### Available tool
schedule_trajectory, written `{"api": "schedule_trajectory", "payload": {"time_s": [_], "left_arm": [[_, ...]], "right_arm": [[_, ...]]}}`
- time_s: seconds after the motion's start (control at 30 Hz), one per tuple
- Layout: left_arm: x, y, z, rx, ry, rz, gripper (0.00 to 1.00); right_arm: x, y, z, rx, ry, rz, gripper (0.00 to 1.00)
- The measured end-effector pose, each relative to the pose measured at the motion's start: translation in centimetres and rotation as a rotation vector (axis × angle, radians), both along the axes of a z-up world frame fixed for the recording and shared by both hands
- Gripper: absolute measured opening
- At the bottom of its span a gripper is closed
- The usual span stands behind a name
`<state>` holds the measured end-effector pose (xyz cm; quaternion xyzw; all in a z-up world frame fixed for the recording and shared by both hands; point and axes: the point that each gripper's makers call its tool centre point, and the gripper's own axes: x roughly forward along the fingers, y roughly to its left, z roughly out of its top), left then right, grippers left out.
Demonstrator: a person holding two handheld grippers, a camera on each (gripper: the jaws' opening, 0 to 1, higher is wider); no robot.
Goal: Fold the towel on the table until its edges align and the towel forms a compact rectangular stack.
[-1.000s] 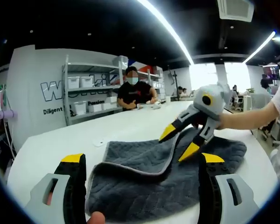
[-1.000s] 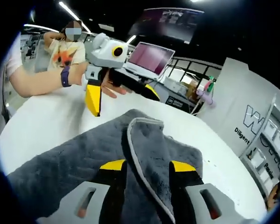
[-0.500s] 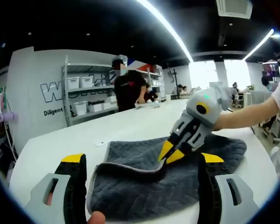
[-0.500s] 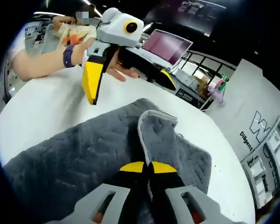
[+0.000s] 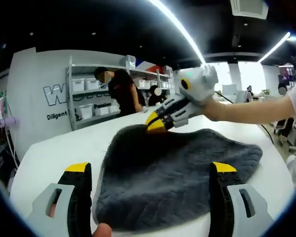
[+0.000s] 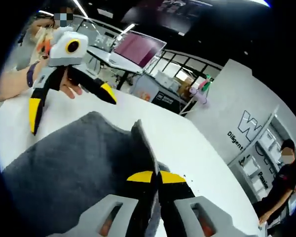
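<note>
A dark grey towel [image 5: 182,173] lies on the white table [image 5: 54,153], with one part pulled up into a ridge at its far side. My right gripper [image 5: 155,124] comes in from the right, held by a hand, and is shut on that raised towel edge. In the right gripper view the same gripper [image 6: 157,177] pinches the pale-bordered edge [image 6: 140,138], and the towel [image 6: 64,168] slopes away to the left. My left gripper [image 5: 151,168] stands open at the towel's near side with nothing between its fingers. It appears again as the left gripper [image 6: 71,98], open, above the table beyond the towel.
Shelves with white bins [image 5: 86,98] stand against a lettered wall at the back, with people [image 5: 119,91] beside them. An open laptop [image 6: 138,49] and boxes [image 6: 163,96] sit past the table's far edge. Bare white table [image 6: 187,143] surrounds the towel.
My right gripper went from open over the towel's folded flap to shut on its bordered edge, then carried it up and toward the far side. My left gripper has stayed open.
</note>
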<state>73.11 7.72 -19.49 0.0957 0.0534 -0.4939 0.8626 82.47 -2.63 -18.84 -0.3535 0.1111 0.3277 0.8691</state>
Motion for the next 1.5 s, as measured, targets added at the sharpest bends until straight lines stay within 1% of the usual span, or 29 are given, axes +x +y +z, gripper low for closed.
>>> {"api": "schedule_trajectory", "payload": {"time_s": [0.07,0.1,0.2,0.27,0.3,0.33,0.37,0.4,0.53,0.6,0.63,0.67,0.73,0.77,0.8,0.83,0.9,0.93,1.0,1.07,1.1,1.13,1.17,1.2,1.23,1.3,1.4,1.5], "left_arm": [[-0.1,0.0,-0.2,0.003,0.004,0.003,0.97],[-0.1,0.0,-0.2,0.005,0.005,0.002,0.97],[-0.2,-0.1,-0.4,0.011,0.007,0.003,0.97],[-0.2,-0.2,-0.7,0.020,0.013,0.001,0.97],[-0.3,-0.3,-0.9,0.026,0.014,0.000,0.97],[-0.3,-0.4,-1.1,0.033,0.015,-0.001,0.97],[-0.3,-0.5,-1.2,0.041,0.018,-0.004,0.97],[-0.4,-0.6,-1.4,0.049,0.019,-0.007,0.97],[-0.6,-0.9,-1.8,0.072,0.020,-0.018,0.97],[-0.6,-1.0,-1.8,0.075,0.020,-0.023,0.97],[-0.6,-1.0,-1.9,0.075,0.021,-0.024,0.97],[-0.7,-1.1,-1.9,0.078,0.022,-0.024,0.97],[-0.6,-1.1,-2.0,0.080,0.023,-0.023,0.97],[-0.6,-1.1,-1.9,0.080,0.023,-0.022,0.97],[-0.6,-1.1,-1.9,0.079,0.023,-0.022,0.97],[-0.7,-1.1,-1.9,0.077,0.024,-0.023,0.97],[-0.7,-1.2,-1.9,0.076,0.023,-0.022,0.97],[-0.6,-1.2,-1.8,0.074,0.022,-0.021,0.97],[-0.6,-1.2,-1.8,0.071,0.023,-0.021,0.97],[-0.7,-1.3,-1.8,0.065,0.028,-0.023,0.97],[-0.7,-1.3,-1.8,0.063,0.031,-0.023,0.97],[-0.6,-1.4,-1.9,0.062,0.033,-0.023,0.97],[-0.6,-1.5,-1.9,0.061,0.034,-0.022,0.97],[-0.6,-1.5,-2.0,0.060,0.036,-0.022,0.97],[-0.6,-1.6,-2.0,0.054,0.037,-0.022,0.97],[-0.6,-1.9,-1.8,0.025,0.045,-0.021,0.97],[-0.4,-2.1,-1.6,-0.011,0.057,-0.021,0.97],[-0.3,-2.2,-1.2,-0.068,0.069,-0.032,0.97]], "right_arm": [[1.3,-0.8,-0.9,-0.009,0.032,-0.040,0.00],[2.0,-1.2,-1.6,-0.006,0.059,-0.066,0.00],[3.6,-2.4,-4.3,-0.027,0.137,-0.131,0.00],[4.2,-2.8,-6.2,-0.028,0.178,-0.153,0.00],[4.4,-2.9,-6.9,-0.021,0.192,-0.151,0.00],[4.5,-2.9,-7.6,0.000,0.212,-0.163,0.00],[4.6,-2.8,-7.8,0.030,0.219,-0.166,0.00],[4.6,-2.6,-7.8,0.076,0.215,-0.164,0.00],[4.6,-3.2,-7.3,0.142,0.233,-0.161,0.04],[4.2,-3.7,-6.8,0.217,0.254,-0.184,0.11],[4.0,-4.2,-6.4,0.243,0.254,-0.188,0.15],[3.7,-4.6,-6.1,0.255,0.248,-0.183,0.20],[3.3,-5.2,-5.6,0.277,0.244,-0.172,0.24],[2.2,-5.6,-4.7,0.321,0.226,-0.137,0.27],[1.9,-6.4,-3.9,0.379,0.217,-0.123,0.29],[1.5,-6.8,-3.5,0.409,0.214,-0.123,0.30],[0.3,-8.2,-2.1,0.496,0.177,-0.085,0.34],[-0.6,-8.9,-1.4,0.537,0.149,-0.060,0.38],[-2.7,-10.5,-0.7,0.580,0.106,-0.055,0.55],[-5.2,-11.8,-0.9,0.587,0.103,-0.048,0.73],[-6.8,-12.5,-1.1,0.602,0.099,-0.037,0.78],[-8.1,-12.9,-1.4,0.617,0.095,-0.029,0.81],[-9.0,-13.2,-1.6,0.626,0.097,-0.024,0.83],[-10.7,-13.6,-2.1,0.641,0.108,-0.019,0.83],[-11.9,-13.9,-2.3,0.654,0.110,-0.011,0.84],[-14.1,-14.1,-2.6,0.676,0.104,0.008,0.88],[-16.2,-14.3,-2.5,0.708,0.094,0.028,1.00],[-17.9,-14.4,-2.8,0.732,0.105,0.041,0.99]]}}
